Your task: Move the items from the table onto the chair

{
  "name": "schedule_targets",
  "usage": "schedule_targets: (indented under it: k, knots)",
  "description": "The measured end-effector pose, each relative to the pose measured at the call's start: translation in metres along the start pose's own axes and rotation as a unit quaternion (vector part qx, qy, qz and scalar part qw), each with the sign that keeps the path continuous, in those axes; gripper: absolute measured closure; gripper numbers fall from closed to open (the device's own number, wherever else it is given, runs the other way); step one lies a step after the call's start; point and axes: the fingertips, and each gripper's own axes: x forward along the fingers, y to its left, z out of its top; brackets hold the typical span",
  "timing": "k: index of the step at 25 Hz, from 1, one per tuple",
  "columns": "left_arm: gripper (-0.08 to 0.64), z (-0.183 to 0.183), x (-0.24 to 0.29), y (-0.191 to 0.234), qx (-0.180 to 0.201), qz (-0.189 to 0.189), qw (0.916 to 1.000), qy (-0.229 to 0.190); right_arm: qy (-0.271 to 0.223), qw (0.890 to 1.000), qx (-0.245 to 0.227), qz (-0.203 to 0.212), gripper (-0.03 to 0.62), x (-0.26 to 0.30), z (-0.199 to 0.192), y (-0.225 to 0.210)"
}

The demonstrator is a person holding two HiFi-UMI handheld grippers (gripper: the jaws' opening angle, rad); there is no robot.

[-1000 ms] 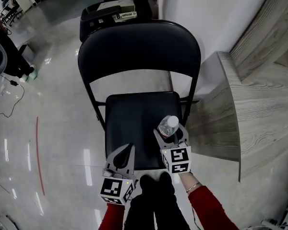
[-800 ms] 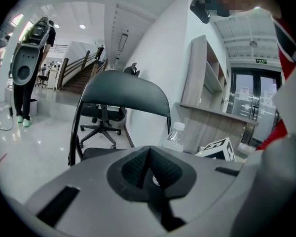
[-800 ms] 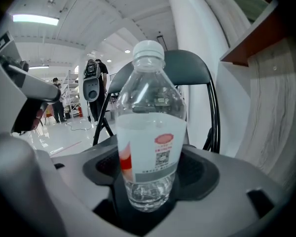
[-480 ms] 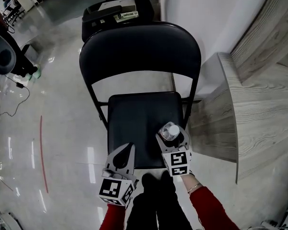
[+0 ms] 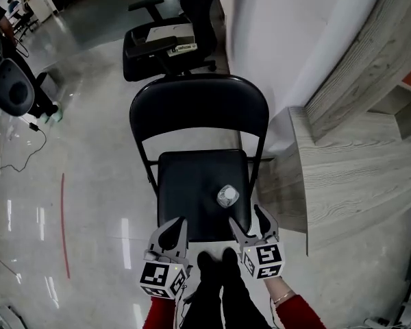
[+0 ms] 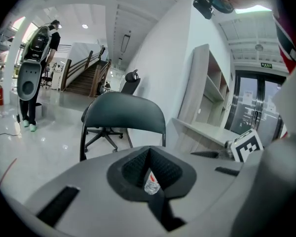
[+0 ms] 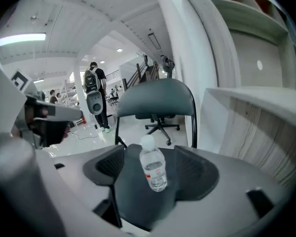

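Observation:
A small clear water bottle [image 5: 227, 196] with a white cap stands upright on the right front of the black folding chair's seat [image 5: 192, 180]. My right gripper [image 5: 248, 218] is open and sits just short of the seat's front edge, with nothing in it. In the right gripper view the bottle [image 7: 153, 169] stands free on the seat, ahead of the pads [image 7: 196, 170] and touching neither. My left gripper [image 5: 176, 225] hovers at the seat's front left corner, jaws together and empty. Past its closed tips the left gripper view shows the bottle [image 6: 151, 184] and the chair's backrest [image 6: 123, 111].
A grey wood-grain table [image 5: 342, 177] stands close on the chair's right. Behind the chair is a black office chair [image 5: 166, 45] with a box on it. A black floor fan [image 5: 10, 91] and cables lie at the far left. My dark legs [image 5: 216, 279] are below the grippers.
The right gripper held the bottle over the seat; now the bottle stands alone on the seat and that gripper has pulled back toward me. The left gripper stayed shut.

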Motion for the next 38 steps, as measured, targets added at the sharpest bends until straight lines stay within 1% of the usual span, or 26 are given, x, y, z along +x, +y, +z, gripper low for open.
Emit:
schedule_targets:
  k: [1, 4, 7, 9, 10, 14, 18, 25, 30, 38]
  knots:
    - [0.552, 0.010, -0.003, -0.004, 0.001, -0.002, 1.0000, -0.004, -0.006, 1.000, 0.001, 0.007, 0.268, -0.014, 0.015, 0.007]
    - [0.552, 0.044, -0.011, -0.020, 0.005, -0.011, 0.9996, -0.025, -0.042, 0.999, 0.007, 0.019, 0.375, -0.048, 0.069, 0.017]
    - [0.552, 0.082, -0.018, -0.036, 0.017, -0.021, 0.9985, -0.047, -0.083, 0.996, 0.002, 0.017, 0.469, -0.072, 0.122, 0.021]
    - [0.552, 0.101, -0.024, -0.046, 0.027, -0.026, 0.9977, -0.057, -0.105, 0.994, -0.004, 0.015, 0.519, -0.084, 0.147, 0.024]
    - [0.552, 0.110, -0.027, -0.050, 0.032, -0.029, 0.9972, -0.062, -0.115, 0.993, -0.008, 0.016, 0.533, -0.088, 0.158, 0.025]
    - [0.552, 0.136, -0.042, -0.058, 0.050, -0.036, 0.9949, -0.080, -0.146, 0.989, -0.028, 0.019, 0.561, -0.103, 0.193, 0.036]
    - [0.552, 0.150, -0.060, -0.068, 0.064, -0.045, 0.9931, -0.088, -0.159, 0.986, -0.029, 0.027, 0.575, -0.123, 0.207, 0.052]
    - [0.552, 0.171, -0.068, -0.082, 0.074, -0.052, 0.9889, -0.118, -0.176, 0.983, -0.040, 0.042, 0.578, -0.141, 0.222, 0.062]
    - [0.552, 0.174, -0.076, -0.086, 0.081, -0.048, 0.9876, -0.125, -0.183, 0.980, -0.048, 0.055, 0.578, -0.148, 0.230, 0.073]
    - [0.552, 0.178, -0.093, -0.078, 0.081, -0.033, 0.9867, -0.137, -0.185, 0.976, -0.064, 0.092, 0.578, -0.153, 0.232, 0.091]
